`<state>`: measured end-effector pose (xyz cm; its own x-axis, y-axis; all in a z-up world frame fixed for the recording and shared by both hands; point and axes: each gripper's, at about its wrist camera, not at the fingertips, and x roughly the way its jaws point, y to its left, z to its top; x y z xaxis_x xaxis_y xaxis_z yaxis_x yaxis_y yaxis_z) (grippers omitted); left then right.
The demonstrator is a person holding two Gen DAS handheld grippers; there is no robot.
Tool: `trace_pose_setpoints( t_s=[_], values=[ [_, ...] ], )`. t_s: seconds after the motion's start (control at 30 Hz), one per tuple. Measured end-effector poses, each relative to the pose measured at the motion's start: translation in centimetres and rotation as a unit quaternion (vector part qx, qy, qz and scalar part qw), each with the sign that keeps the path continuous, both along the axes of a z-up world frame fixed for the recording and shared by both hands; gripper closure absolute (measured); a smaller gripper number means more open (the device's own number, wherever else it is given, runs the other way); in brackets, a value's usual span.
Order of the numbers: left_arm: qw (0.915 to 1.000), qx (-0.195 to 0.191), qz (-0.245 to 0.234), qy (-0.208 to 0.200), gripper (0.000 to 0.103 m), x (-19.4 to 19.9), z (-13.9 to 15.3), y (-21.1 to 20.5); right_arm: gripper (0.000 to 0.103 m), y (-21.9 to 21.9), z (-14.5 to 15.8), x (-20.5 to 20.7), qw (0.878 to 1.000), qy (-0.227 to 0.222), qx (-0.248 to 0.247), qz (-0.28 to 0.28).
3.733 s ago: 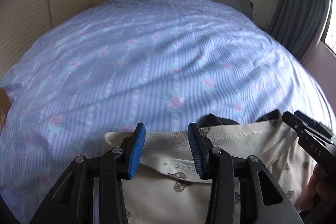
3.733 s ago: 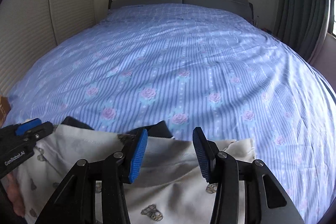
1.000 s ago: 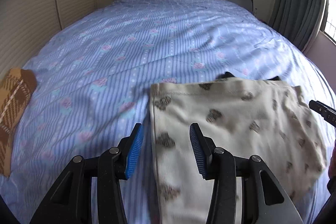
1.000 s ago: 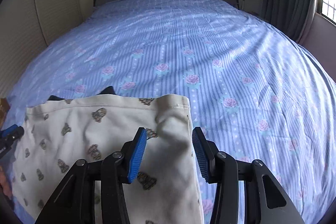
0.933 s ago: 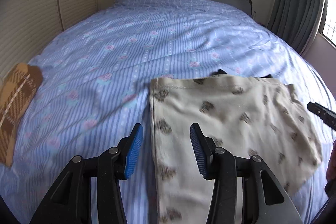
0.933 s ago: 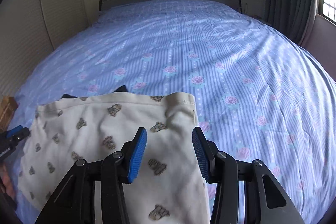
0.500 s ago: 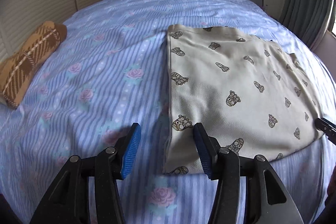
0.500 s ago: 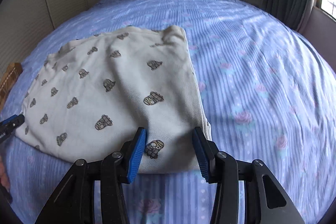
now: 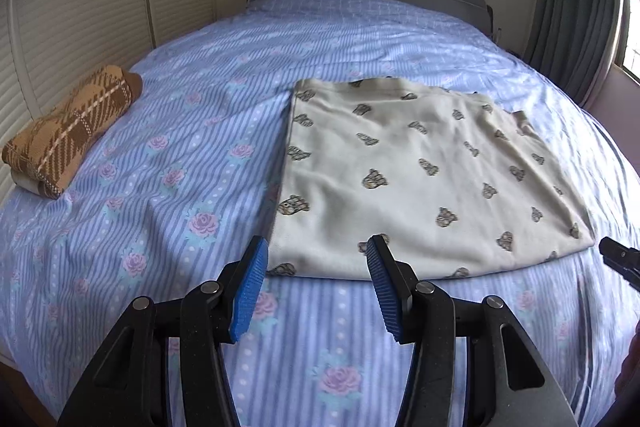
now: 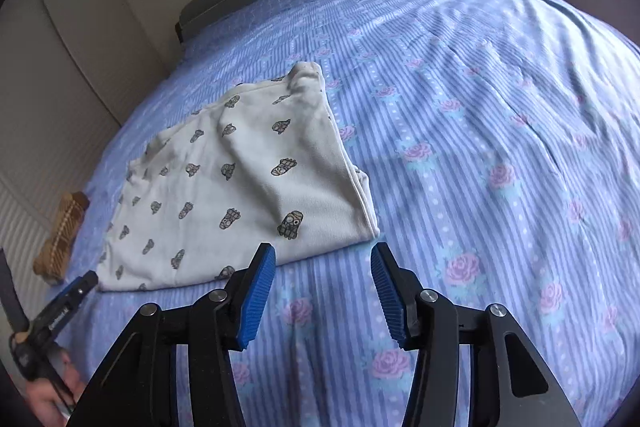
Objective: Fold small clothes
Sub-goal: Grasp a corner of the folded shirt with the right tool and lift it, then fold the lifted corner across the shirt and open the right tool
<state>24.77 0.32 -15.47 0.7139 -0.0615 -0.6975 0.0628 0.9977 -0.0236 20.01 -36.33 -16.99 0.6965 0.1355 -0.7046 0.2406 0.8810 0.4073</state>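
The cream printed garment (image 9: 420,179) lies folded flat on the bed (image 9: 180,155), well right of the plaid bundle (image 9: 68,135). The left gripper (image 9: 316,283) is spread and empty just short of the garment's near edge, and the right gripper (image 10: 322,287), its jaws opening, holds nothing either. In a further fold the layered right edge could slip apart if a gripper pinches only the top layer, or drags bedsheet along with it.

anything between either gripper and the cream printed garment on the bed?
Nothing visible. The cream garment lies flat on the bedsheet, just ahead of the left gripper and right gripper, both empty; the right's jaws are opening. The folded plaid cloth sits off to the side.
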Motion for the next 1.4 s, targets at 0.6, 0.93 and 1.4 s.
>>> trace_pose_setpoints(
  t_s=[0.6, 0.93, 1.4],
  values=[
    [0.9998, -0.004, -0.021, -0.004, 0.052, -1.3, 1.9, -2.2, 0.054, -3.7, -5.7, 3.3, 0.961, -0.032, 0.270, -0.052],
    [0.9998, -0.022, 0.001, -0.001, 0.052, -0.6, 2.6, -0.8, 0.095, -3.3, -3.8, 3.8, 0.972, -0.041, 0.217, -0.076],
    [0.9969, -0.070, 0.035, 0.002, 0.052, -0.2, 3.6, 4.4, 0.097, 3.5, 5.3, 5.7, 0.996, -0.088, 0.004, -0.027]
  ],
)
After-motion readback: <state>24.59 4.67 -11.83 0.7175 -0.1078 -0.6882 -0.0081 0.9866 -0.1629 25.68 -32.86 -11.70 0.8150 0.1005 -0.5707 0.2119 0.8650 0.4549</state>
